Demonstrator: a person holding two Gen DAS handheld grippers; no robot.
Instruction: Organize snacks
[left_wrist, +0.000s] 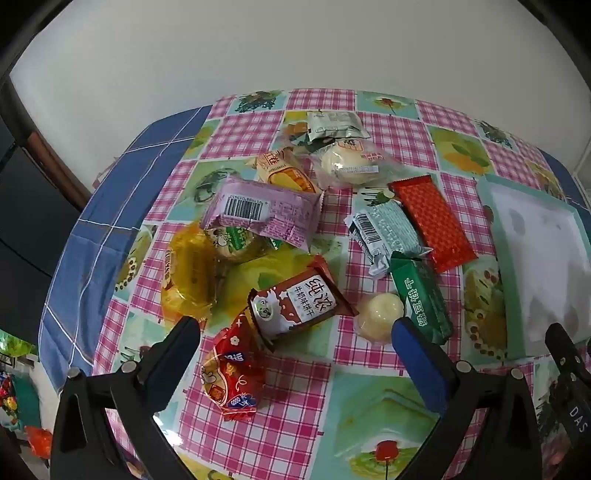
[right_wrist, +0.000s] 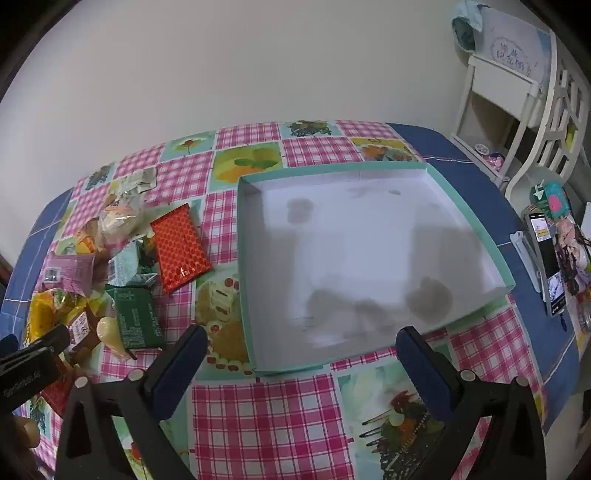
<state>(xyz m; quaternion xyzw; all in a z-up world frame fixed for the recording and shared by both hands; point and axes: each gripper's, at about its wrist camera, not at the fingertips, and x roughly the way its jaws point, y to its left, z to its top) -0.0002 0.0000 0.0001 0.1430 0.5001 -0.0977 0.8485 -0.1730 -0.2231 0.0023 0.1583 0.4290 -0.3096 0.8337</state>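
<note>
You have a pink-checked tablecloth (right_wrist: 266, 417) with fruit pictures and a blue border under a teal box (right_wrist: 476, 225) with a white inside. Left of the box lie a red dotted packet (right_wrist: 179, 247), a dark green packet (right_wrist: 138, 319) and a purple packet (left_wrist: 264, 212).

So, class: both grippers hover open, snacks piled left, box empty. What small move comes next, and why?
Probably lower the left gripper onto the brown biscuit packet: it lies nearest between the open jaws, on top of the pile, and the teal box holds nothing yet.
</note>
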